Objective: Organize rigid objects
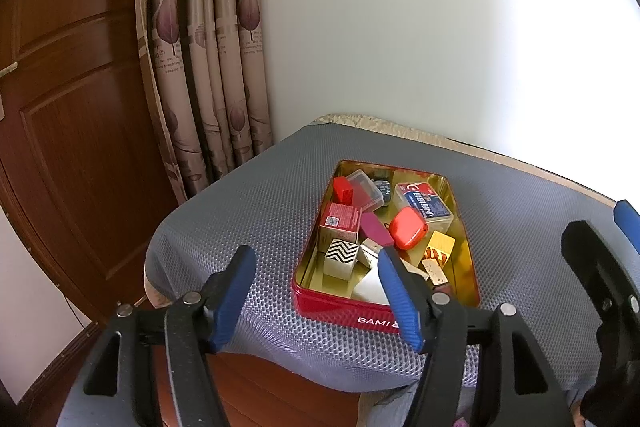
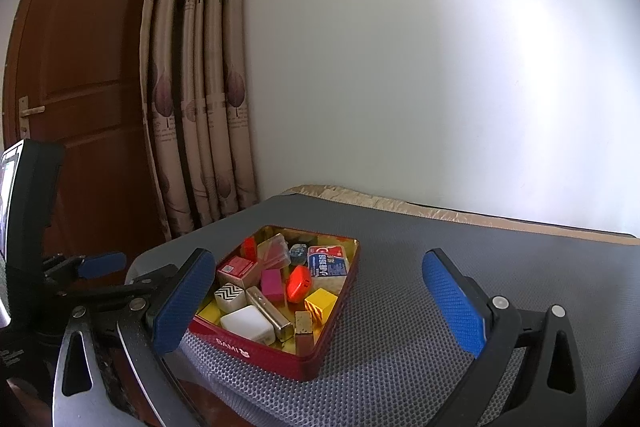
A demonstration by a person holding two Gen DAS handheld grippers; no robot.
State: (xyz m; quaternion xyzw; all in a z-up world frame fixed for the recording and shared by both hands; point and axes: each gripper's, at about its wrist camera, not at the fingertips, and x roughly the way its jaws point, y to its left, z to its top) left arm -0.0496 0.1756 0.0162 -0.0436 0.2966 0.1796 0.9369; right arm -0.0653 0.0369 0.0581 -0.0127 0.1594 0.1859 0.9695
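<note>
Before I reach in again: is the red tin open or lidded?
Open. The red tin has no lid on it; its gold inside and the small items in it, such as the zigzag block, show from above in both views.

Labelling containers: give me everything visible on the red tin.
The red tin is a shallow rectangular metal-looking box, red outside with white lettering on its near wall and shiny gold inside. It has no lid on and lies flat on the grey mesh mat, near the mat's front left corner. It is filled with small items: blocks, cases, a white charger. Neither pair of tongs visibly touches it.
</note>
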